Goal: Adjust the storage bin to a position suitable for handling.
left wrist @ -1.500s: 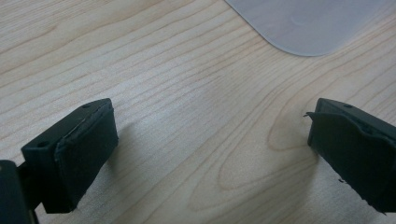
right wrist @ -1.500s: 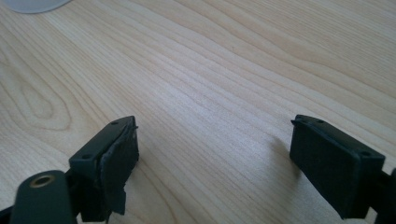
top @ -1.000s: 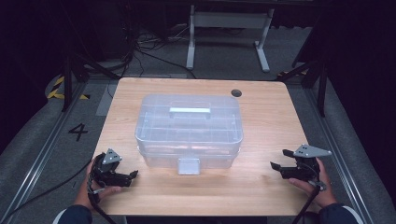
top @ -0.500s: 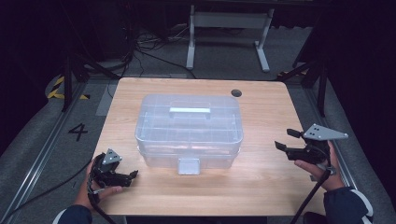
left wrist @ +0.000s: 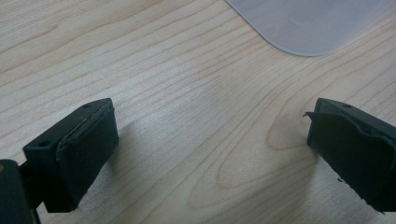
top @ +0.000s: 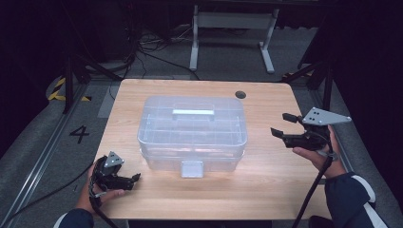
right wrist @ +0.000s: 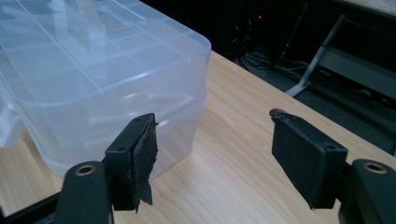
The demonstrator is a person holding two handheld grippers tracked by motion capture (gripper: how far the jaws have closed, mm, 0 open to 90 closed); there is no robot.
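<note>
A clear plastic storage box [top: 192,130] with a lid handle [top: 193,113] and a front latch [top: 192,168] stands shut in the middle of the wooden table [top: 266,190]. My left gripper [top: 135,178] rests low on the table at the front left, open, with bare wood between its jaws [left wrist: 210,144]; a translucent corner of the box [left wrist: 303,23] lies ahead of it. My right gripper [top: 279,124] hovers above the table to the right of the box, pointing at the box's right end [right wrist: 93,79]. Its jaws [right wrist: 215,149] have just been closing a little but stand open with nothing between them.
A round cable hole [top: 241,94] sits near the table's far right corner. Beyond the table, a metal stand [top: 228,28] and cables lie on the dark floor. A floor marking "4" [top: 79,134] is at the left. Bare wood surrounds the box on all sides.
My right gripper has risen off the table's front right and come up beside the box's right end. The left gripper and the box have stayed still.
</note>
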